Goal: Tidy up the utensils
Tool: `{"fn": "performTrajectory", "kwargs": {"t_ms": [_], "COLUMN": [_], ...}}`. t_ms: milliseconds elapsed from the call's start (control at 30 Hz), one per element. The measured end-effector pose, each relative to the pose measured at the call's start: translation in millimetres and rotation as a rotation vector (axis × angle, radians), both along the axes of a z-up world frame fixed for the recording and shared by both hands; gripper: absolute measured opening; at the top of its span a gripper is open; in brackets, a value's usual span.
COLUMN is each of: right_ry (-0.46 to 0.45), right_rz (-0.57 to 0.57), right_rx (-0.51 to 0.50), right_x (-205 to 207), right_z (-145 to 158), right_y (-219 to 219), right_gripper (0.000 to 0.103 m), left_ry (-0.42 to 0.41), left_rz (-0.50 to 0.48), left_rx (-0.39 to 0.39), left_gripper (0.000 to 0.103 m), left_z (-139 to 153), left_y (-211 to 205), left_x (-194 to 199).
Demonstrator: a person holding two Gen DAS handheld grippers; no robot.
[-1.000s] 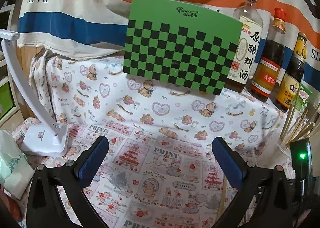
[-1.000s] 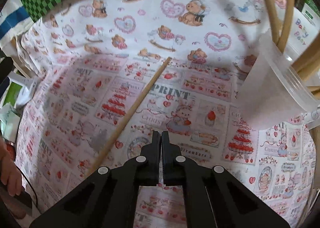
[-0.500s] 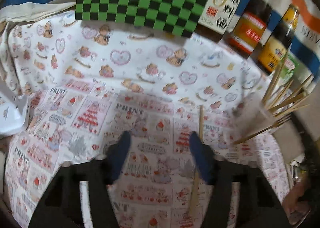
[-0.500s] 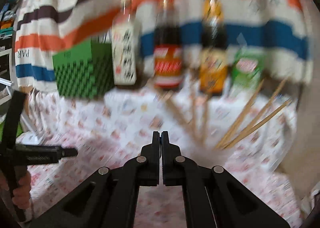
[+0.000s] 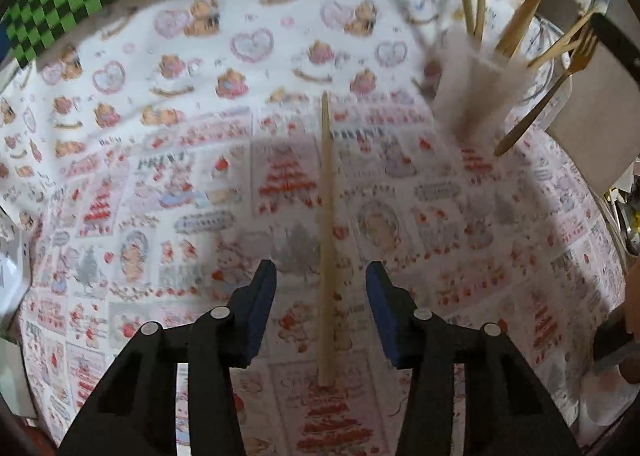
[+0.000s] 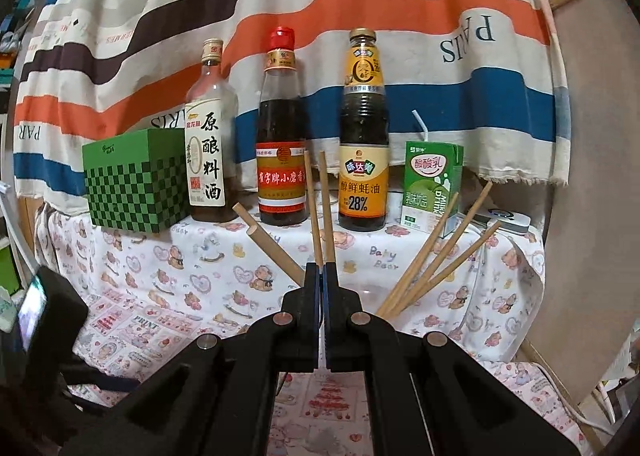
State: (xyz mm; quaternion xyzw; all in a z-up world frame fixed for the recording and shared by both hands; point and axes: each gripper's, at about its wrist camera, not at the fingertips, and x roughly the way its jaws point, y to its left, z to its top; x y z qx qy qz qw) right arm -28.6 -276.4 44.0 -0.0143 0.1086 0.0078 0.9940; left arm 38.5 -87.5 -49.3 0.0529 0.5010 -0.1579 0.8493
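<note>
A single wooden chopstick (image 5: 326, 232) lies on the printed tablecloth, pointing away from me. My left gripper (image 5: 321, 288) is open and hovers over it, one blue-padded finger on each side of its near half. A clear plastic cup (image 5: 476, 91) at the upper right holds several wooden chopsticks and a wooden fork (image 5: 560, 79). My right gripper (image 6: 322, 268) is shut and empty, raised in front of that cup's chopsticks (image 6: 436, 256).
A green checkered box (image 6: 136, 179), three sauce bottles (image 6: 282, 135) and a green drink carton (image 6: 432, 183) stand on the raised shelf at the back. A striped cloth hangs behind. The left gripper's body (image 6: 48, 320) shows at the right wrist view's lower left.
My left gripper tilted down, moved right over the chopstick, and narrowed its opening. My right gripper lifted away from the table and now faces the bottles, still shut.
</note>
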Motion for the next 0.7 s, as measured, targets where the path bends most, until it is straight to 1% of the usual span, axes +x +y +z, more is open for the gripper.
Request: {"fn": "performTrajectory", "kwargs": {"t_ms": [67, 133, 200, 233, 267, 333, 400, 433, 500, 533, 633, 700], "right_ry": [-0.007, -0.014, -0.018, -0.027, -0.033, -0.054, -0.065, -0.067, -0.058, -0.054, -0.072, -0.092], "right_rz": [0.000, -0.003, -0.003, -0.003, -0.003, -0.011, -0.022, -0.028, -0.041, -0.050, -0.041, -0.045], "right_rx": [0.000, -0.001, 0.003, 0.010, 0.013, 0.015, 0.013, 0.012, 0.008, 0.008, 0.028, 0.037], "right_x": [-1.6, -2.6, -3.6, -5.3, -6.5, -9.9, -11.4, -11.7, -10.5, -10.0, -13.0, -16.5], "right_z": [-0.5, -0.8, 0.0, 1.0, 1.7, 3.6, 4.6, 4.7, 4.8, 4.6, 5.7, 8.1], "right_y": [-0.5, -0.5, -1.1, -2.0, -3.0, -4.5, -5.8, -6.1, -6.3, -6.4, -10.0, -12.0], "right_gripper": [0.002, 0.002, 0.002, 0.002, 0.002, 0.002, 0.002, 0.002, 0.002, 0.002, 0.002, 0.002], "left_ry": [0.014, 0.022, 0.001, -0.004, -0.008, 0.000, -0.006, -0.023, -0.118, -0.169, -0.366, -0.461], "left_rz": [0.006, 0.009, 0.008, 0.015, 0.019, 0.018, 0.028, 0.041, 0.080, 0.076, 0.084, 0.089], "left_rx": [0.000, 0.004, 0.026, 0.035, 0.038, 0.026, 0.004, -0.006, -0.033, -0.053, -0.122, -0.178], "left_gripper": [0.042, 0.036, 0.030, 0.024, 0.015, 0.007, 0.006, 0.007, 0.007, 0.007, 0.006, 0.006], "left_z": [-4.0, -7.9, -8.4, -8.9, -8.8, -8.8, -7.1, -4.2, 13.3, 22.9, 56.4, 72.3], "left_y": [1.0, 1.5, 1.5, 1.8, 2.6, 3.9, 6.9, 8.1, 14.7, 14.9, 24.4, 31.8], "left_x": [1.4, 3.4, 3.2, 3.5, 3.3, 4.5, 4.3, 3.4, -4.7, -10.0, -33.8, -44.7]}}
